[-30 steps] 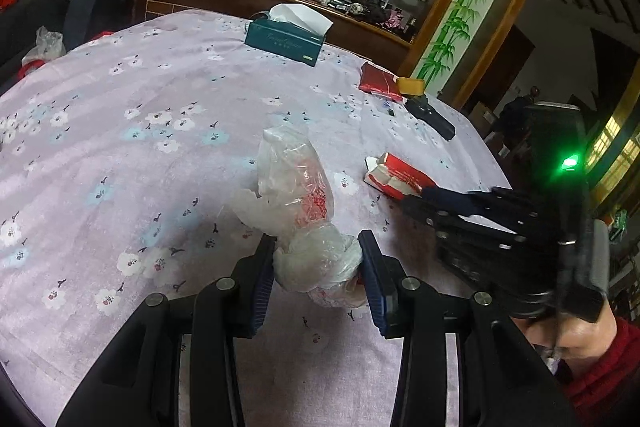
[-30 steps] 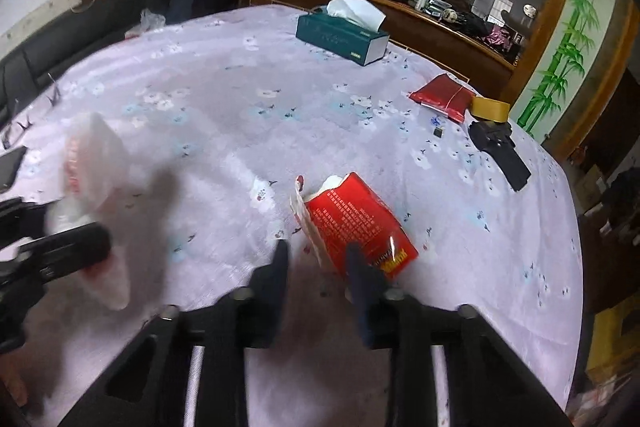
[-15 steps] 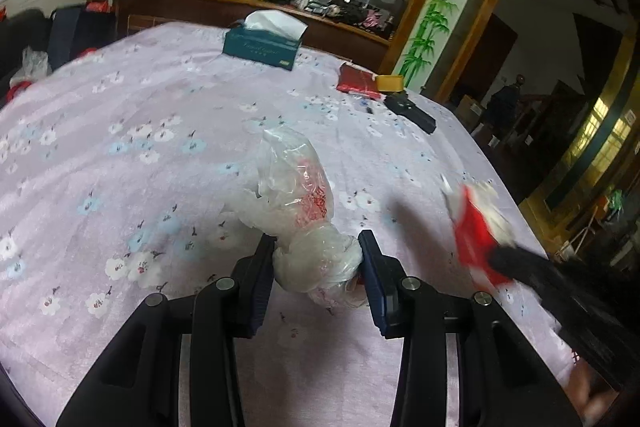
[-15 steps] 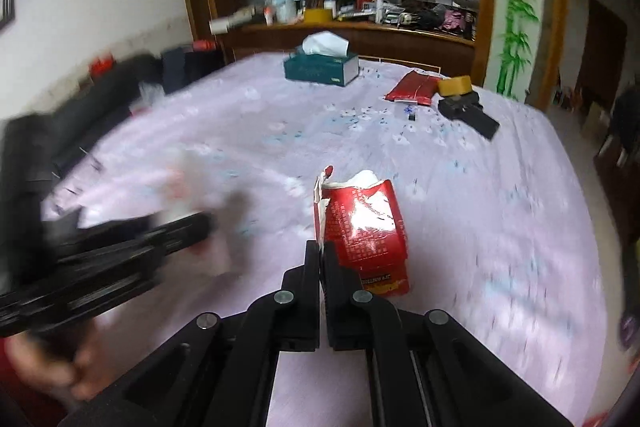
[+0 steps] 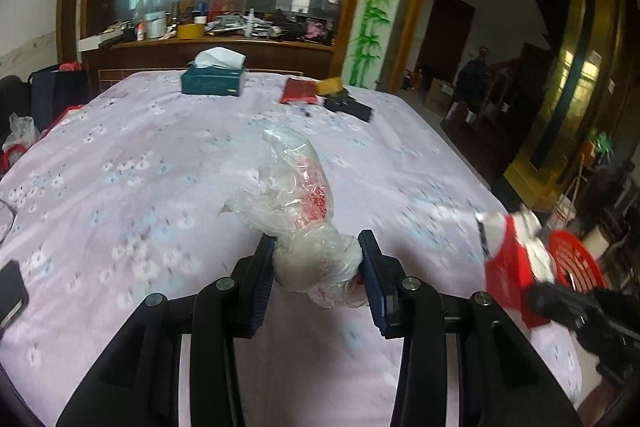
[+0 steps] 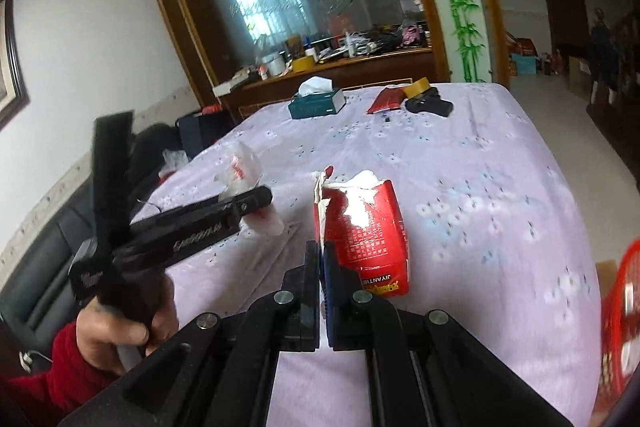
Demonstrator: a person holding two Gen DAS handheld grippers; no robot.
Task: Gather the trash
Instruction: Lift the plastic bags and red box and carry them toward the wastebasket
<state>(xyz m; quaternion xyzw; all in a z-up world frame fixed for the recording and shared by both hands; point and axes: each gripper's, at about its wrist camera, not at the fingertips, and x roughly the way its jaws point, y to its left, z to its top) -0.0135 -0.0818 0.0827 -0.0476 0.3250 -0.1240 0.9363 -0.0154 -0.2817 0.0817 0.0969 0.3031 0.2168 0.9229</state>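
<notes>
Right gripper [image 6: 322, 267] — red tissue packet [image 6: 366, 227], on the table a second ago, is now pinched and lifted toward the red basket [image 6: 618, 323]. Left gripper [image 5: 318, 267] — crumpled plastic bag [image 5: 296, 211] is still clamped, held above the floral tablecloth [image 5: 120, 163]. Both items are ready for binning.

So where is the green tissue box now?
The tissue box sits at the table's far end, left of the red packet, before the wooden cabinet.

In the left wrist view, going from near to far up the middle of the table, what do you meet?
Left gripper shut on the crumpled plastic bag → red packet, yellow tape roll and black device → green tissue box at the far edge of the table.
</notes>
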